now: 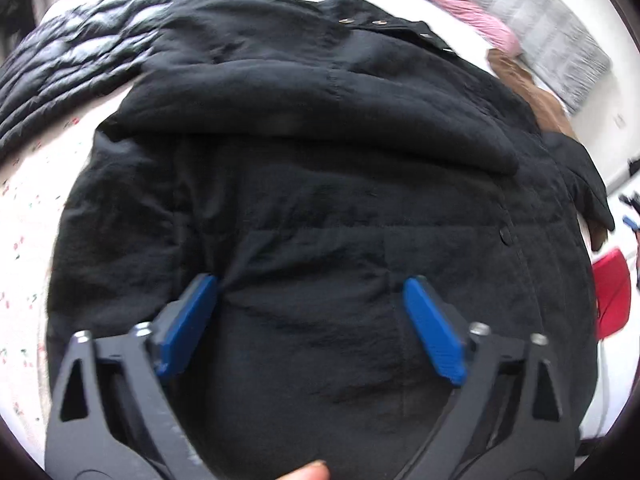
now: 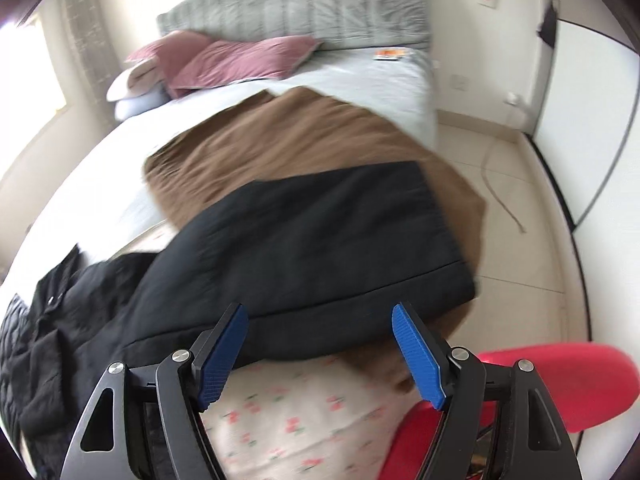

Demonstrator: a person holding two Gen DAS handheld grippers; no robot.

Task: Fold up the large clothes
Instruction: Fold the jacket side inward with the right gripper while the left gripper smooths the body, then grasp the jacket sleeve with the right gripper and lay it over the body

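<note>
A large black padded coat [image 1: 312, 184] lies spread on the bed, one sleeve folded across its body. My left gripper [image 1: 312, 284] hovers open right over the coat's lower body, its blue pads [image 1: 192, 320] wide apart and holding nothing. In the right wrist view the coat's lower part [image 2: 304, 248] lies flat, its hem toward me. My right gripper [image 2: 320, 312] is open and empty just above that hem edge.
A brown garment [image 2: 312, 136] lies under and beyond the coat. A black quilted jacket [image 1: 68, 64] lies at the left. Pink pillows [image 2: 224, 60] and a grey headboard [image 2: 296, 4] are at the bed's far end. A red stool [image 2: 560, 384] stands by the floral sheet [image 2: 288, 412].
</note>
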